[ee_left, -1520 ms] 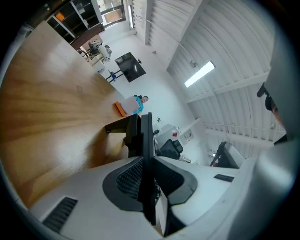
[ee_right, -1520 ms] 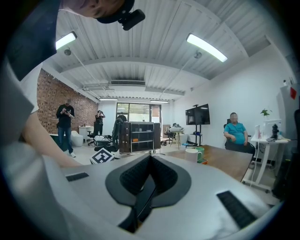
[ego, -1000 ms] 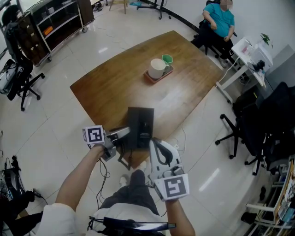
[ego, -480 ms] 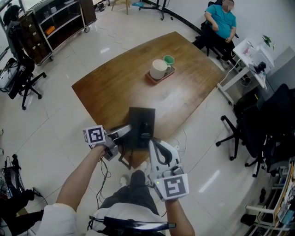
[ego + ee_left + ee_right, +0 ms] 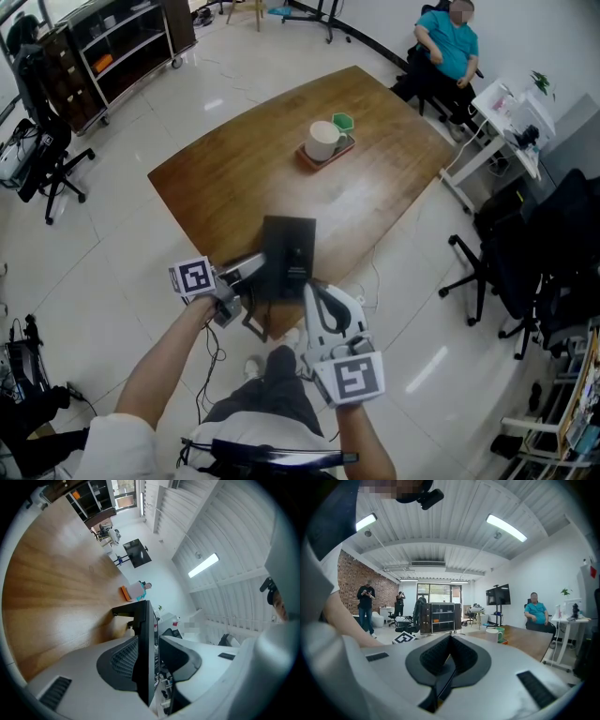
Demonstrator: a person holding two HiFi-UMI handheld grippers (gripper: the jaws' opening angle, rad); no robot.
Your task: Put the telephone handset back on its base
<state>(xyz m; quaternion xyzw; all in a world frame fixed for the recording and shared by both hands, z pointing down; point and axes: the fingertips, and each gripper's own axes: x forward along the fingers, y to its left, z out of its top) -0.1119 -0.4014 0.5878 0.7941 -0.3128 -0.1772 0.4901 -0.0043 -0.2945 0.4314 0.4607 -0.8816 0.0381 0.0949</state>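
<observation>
Pale glossy floor tiles (image 5: 122, 272) surround a brown wooden table (image 5: 234, 178) set cornerwise to the camera. Office chairs (image 5: 525, 272) stand to the right, a dark shelf unit (image 5: 112, 47) at far left, and a seated person (image 5: 448, 42) beyond the far corner.

Far side of table: a white mug (image 5: 323, 139) stands on a reddish tray (image 5: 314, 159), with a small green item (image 5: 343, 121) just beside it.

Near corner of table: the black telephone (image 5: 286, 246) lies flat at the edge. From above, which part is the handset and which the base cannot be told.

Left gripper (image 5: 253, 269): held level at the telephone's left edge. In its own view (image 5: 149, 639) the jaws stand spread, having just been opening. A black slab (image 5: 145, 667) of the telephone, seen edge-on, stands between them. One pad lies against the slab and a clear gap shows at the other, so no grip is applied.

Right gripper (image 5: 311, 292): held just off the table's near edge, pointing towards the telephone and not touching it. In its own view (image 5: 450, 638) the two pads are pressed together with nothing between them; the mug and the seated person show beyond.
</observation>
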